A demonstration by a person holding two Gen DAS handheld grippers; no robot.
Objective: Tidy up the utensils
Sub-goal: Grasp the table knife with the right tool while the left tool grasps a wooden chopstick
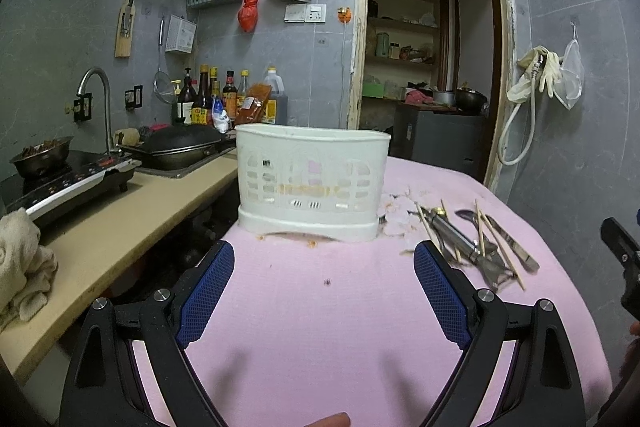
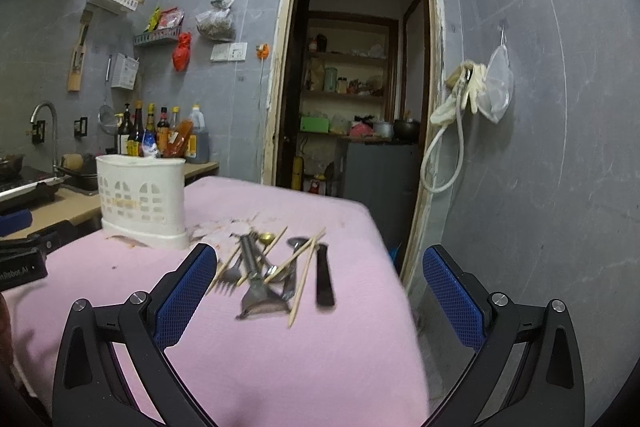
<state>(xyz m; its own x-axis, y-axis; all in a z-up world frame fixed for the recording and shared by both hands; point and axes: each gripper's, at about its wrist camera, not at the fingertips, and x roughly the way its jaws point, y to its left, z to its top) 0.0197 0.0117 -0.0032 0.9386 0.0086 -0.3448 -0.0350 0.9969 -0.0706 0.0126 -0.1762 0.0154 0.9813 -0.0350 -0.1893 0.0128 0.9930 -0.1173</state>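
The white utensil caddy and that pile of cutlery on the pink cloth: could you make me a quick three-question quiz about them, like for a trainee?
1. True or false: the white utensil caddy already holds chopsticks.
2. Which tool faces the utensil pile more directly: A) left tool B) right tool?
3. Fill in: the black-handled knife lies at the pile's ____ edge in the right wrist view.

Key:
1. False; nothing shows above its rim.
2. B.
3. Right.
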